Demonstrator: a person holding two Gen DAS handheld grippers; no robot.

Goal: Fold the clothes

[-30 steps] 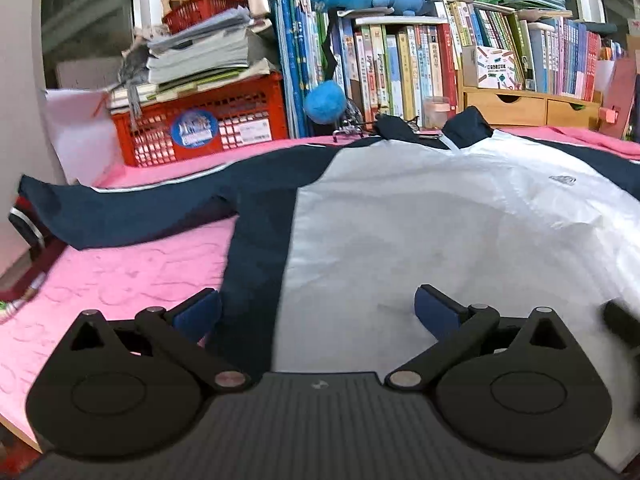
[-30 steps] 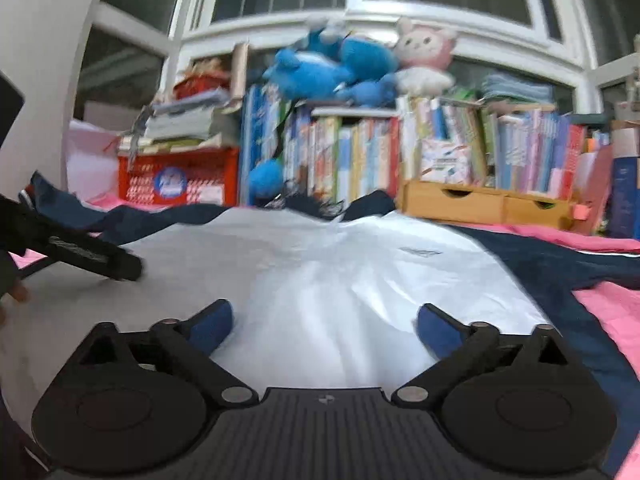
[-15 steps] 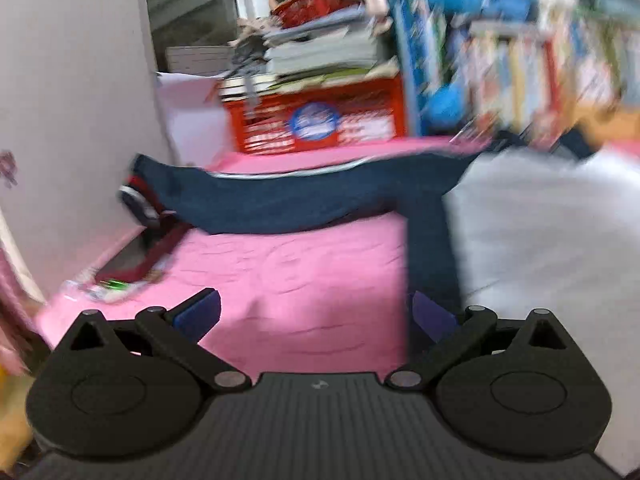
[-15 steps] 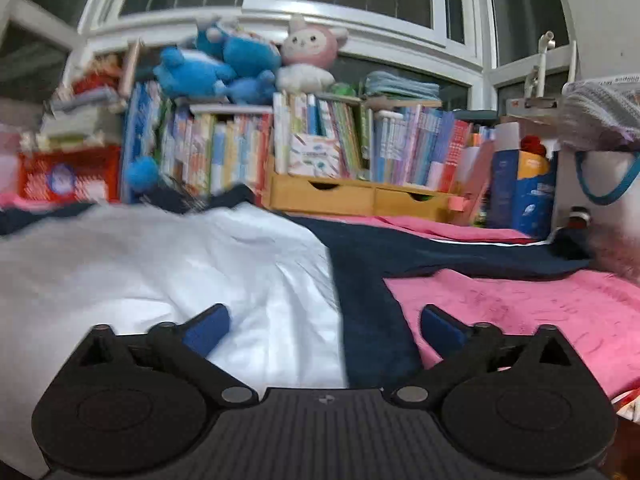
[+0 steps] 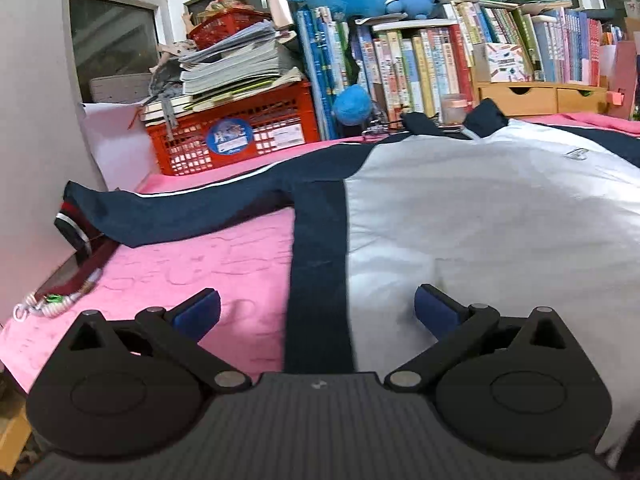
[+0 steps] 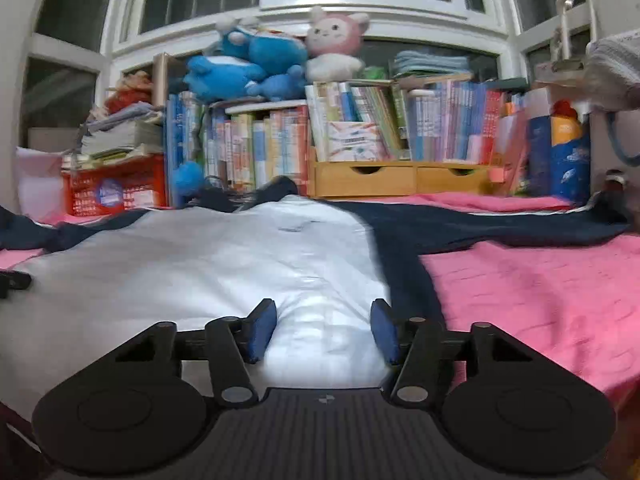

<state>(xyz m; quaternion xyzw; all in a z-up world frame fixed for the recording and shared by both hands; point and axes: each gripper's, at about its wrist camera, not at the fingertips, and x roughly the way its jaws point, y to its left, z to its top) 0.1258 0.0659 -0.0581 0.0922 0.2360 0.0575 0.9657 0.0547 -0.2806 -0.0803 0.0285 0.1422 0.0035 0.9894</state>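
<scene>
Left wrist view: you've swung back from the sleeve, and your left gripper (image 5: 316, 308) hangs wide open over the jacket (image 5: 480, 216), spread flat on the pink bed (image 5: 208, 264), straddling its navy side panel, clear bedding leftward. Right wrist view: your right gripper (image 6: 323, 330) has narrowed, half-closed, empty, at the white hem; open bed rightward.

No readable text anywhere. Red crate (image 5: 236, 136) has a round blue sticker (image 5: 230, 139) and a white label (image 5: 282, 134), characters too blurred to make out. Jacket (image 5: 480, 208) has a small chest logo (image 5: 575, 154), illegible. Book spines (image 5: 420, 64) carry print, too small. White box (image 6: 354, 141) among the books has coloured marks, unreadable.
</scene>
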